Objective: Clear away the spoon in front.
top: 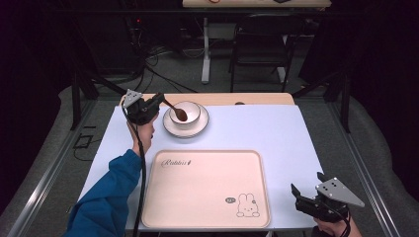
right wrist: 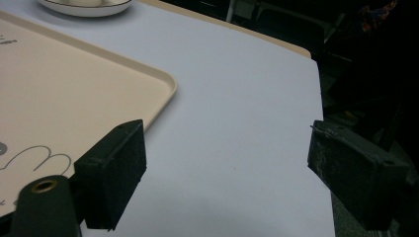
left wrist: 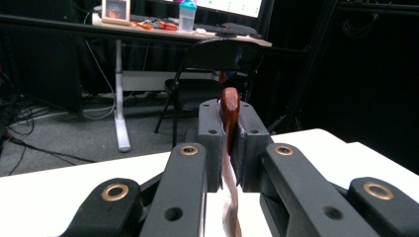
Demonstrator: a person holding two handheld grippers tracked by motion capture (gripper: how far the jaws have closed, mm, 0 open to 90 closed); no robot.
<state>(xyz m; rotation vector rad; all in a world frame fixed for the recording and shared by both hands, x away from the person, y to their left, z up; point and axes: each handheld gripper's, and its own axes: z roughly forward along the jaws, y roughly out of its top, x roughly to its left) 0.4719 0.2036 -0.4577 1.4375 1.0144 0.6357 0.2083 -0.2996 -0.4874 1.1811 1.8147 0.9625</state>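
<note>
Left tongs [top: 159,101] pinch the brown spoon [top: 179,113], its head in the bowl [top: 190,111]; lift steadily, keeping it level. Right tongs [top: 307,189] gape wide beside the tray [top: 207,217].

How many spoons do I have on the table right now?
1. The spoon is clamped in the left gripper, its head in the bowl at the far left. No others visible.
</note>
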